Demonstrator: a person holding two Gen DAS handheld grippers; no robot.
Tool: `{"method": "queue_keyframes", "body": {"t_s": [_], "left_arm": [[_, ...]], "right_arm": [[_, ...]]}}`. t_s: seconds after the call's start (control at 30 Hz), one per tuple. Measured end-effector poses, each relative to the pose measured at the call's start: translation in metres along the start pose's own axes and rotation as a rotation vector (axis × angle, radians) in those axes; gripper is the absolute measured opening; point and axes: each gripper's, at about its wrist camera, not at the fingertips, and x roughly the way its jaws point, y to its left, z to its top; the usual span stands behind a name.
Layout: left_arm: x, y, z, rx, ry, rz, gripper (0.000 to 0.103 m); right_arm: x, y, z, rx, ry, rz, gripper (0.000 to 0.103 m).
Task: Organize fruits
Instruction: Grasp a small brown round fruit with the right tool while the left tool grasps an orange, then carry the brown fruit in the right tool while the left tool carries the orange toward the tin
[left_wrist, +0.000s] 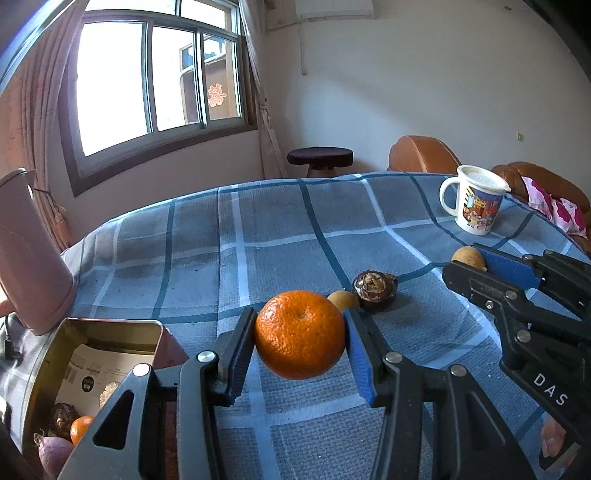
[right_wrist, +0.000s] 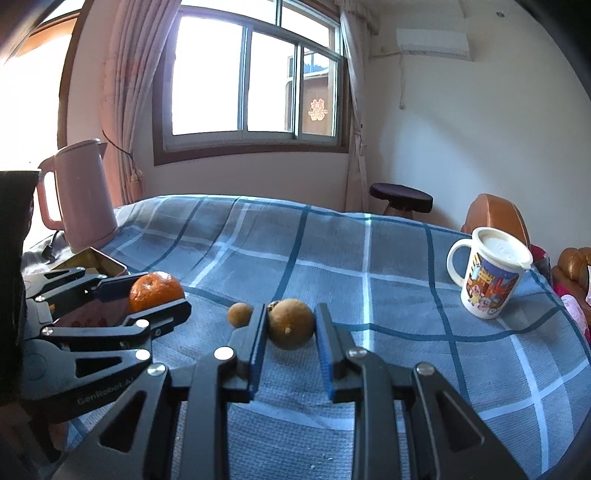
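My left gripper (left_wrist: 300, 334) is shut on an orange mandarin (left_wrist: 300, 334) and holds it above the checked blue tablecloth (left_wrist: 258, 229); it also shows at the left of the right wrist view (right_wrist: 157, 291). My right gripper (right_wrist: 291, 325) is closed around a small brown round fruit (right_wrist: 291, 324), with both pads against it, low over the cloth. In the left wrist view that fruit (left_wrist: 468, 257) sits at the right gripper's tips. A second small brown fruit (right_wrist: 239, 314) and a dark husked fruit (left_wrist: 375, 286) lie on the cloth. An open metal tin (left_wrist: 74, 369) at lower left holds several fruits.
A pink kettle (right_wrist: 83, 195) stands at the table's far left, behind the tin. A white cartoon mug (right_wrist: 487, 273) with a lid stands at the right. A dark stool (right_wrist: 400, 197) and brown sofa (left_wrist: 424, 155) stand beyond the table edge.
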Motion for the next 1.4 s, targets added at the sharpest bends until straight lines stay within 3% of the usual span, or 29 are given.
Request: {"method": "queue_keyframes", "body": {"t_s": [0.63,1.4], "left_arm": [[-0.017,0.009,-0.003,-0.048,-0.078,0.013,0.049],[-0.033,0.007,-0.006,-0.037,-0.161,0.056,0.049]], "right_arm": [[-0.013,0.001,0.000,-0.009,-0.071,-0.015,0.028],[-0.023,0.003,-0.002,-0.015,-0.127,-0.028,0.028]]}}
